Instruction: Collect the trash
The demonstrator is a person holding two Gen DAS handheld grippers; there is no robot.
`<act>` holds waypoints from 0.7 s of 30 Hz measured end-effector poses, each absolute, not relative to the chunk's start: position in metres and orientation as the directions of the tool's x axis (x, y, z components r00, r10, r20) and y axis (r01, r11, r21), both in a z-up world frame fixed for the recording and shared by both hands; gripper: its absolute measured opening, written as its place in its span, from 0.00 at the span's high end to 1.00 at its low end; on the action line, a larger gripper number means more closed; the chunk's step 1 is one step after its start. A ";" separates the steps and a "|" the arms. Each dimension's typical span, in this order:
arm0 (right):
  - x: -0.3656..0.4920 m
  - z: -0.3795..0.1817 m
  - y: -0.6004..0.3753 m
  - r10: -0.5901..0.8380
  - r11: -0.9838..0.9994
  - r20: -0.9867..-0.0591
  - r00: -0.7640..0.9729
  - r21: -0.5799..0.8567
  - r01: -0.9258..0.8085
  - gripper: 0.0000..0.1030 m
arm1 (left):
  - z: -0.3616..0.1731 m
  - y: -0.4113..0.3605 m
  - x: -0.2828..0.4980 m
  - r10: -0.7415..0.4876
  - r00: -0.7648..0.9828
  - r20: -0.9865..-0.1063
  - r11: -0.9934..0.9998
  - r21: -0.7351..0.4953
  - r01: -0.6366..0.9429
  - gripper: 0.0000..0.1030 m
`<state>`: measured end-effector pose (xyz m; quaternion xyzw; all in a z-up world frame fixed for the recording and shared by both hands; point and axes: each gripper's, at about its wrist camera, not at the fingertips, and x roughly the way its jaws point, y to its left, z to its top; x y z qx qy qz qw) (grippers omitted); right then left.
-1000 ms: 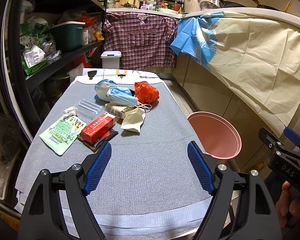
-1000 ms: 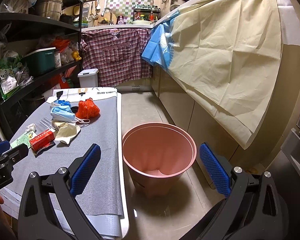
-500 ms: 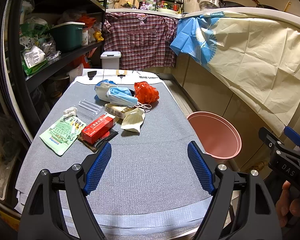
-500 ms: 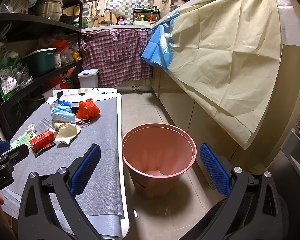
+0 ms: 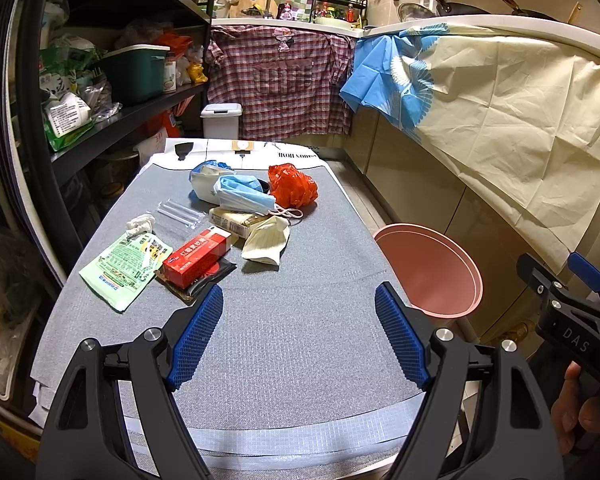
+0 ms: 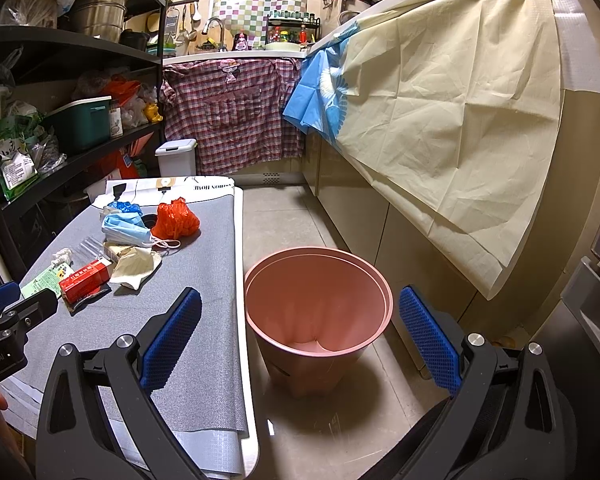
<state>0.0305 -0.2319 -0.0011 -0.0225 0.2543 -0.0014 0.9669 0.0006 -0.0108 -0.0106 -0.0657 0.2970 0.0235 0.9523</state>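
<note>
Trash lies on the grey table [image 5: 300, 320]: a red box [image 5: 198, 258], a green packet [image 5: 126, 266], a beige crumpled wrapper [image 5: 268, 238], a blue face mask [image 5: 244, 196], an orange plastic bag [image 5: 294, 186] and clear tubes [image 5: 180, 213]. My left gripper [image 5: 299, 336] hovers open over the bare near part of the table, short of the red box. A pink bin [image 6: 318, 312] stands on the floor right of the table. Above it my right gripper [image 6: 300, 340] is open and holds nothing. The red box [image 6: 86, 280] and orange bag [image 6: 176, 219] show in the right wrist view too.
Dark shelves [image 5: 112, 92] packed with bags and a green tub run along the table's left. A small white lidded bin [image 5: 221, 120] stands behind the table. Cabinets draped with cream cloth [image 6: 452, 120] line the right. A hand [image 5: 580, 408] holds the right tool.
</note>
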 end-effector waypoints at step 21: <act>0.047 0.004 -0.208 0.068 0.996 -0.507 0.859 -0.014 -0.087 0.25 | -0.015 0.016 0.013 0.084 0.820 -0.566 0.982 -0.094 -0.166 0.45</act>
